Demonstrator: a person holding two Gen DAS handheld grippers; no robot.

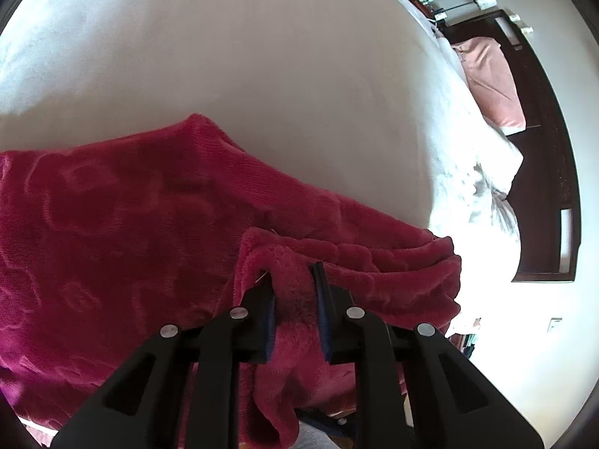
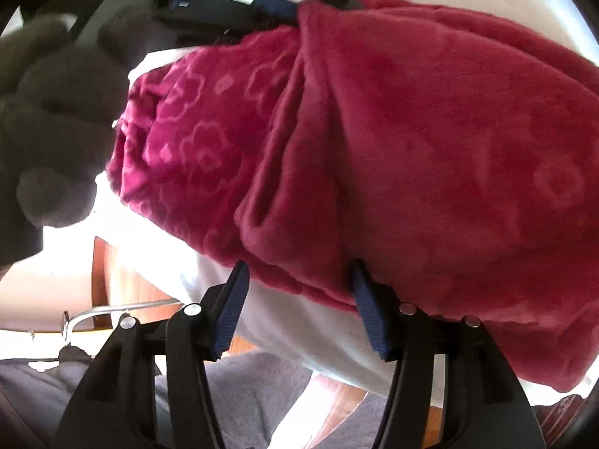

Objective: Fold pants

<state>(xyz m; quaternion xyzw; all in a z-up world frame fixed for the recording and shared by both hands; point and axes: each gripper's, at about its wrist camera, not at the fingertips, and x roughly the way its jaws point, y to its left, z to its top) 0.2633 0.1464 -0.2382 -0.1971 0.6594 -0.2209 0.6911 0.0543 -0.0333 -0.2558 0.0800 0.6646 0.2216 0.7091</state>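
White bed sheet [image 1: 262, 56], pink pillow [image 1: 490, 82], dark wooden headboard [image 1: 543, 149], metal hanger hook [image 2: 112, 308]

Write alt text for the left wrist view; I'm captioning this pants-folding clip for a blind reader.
The left gripper pinches a bunched fold of fuzzy crimson pants, which lie spread across a white bed. A pink pillow lies against a dark headboard far right.
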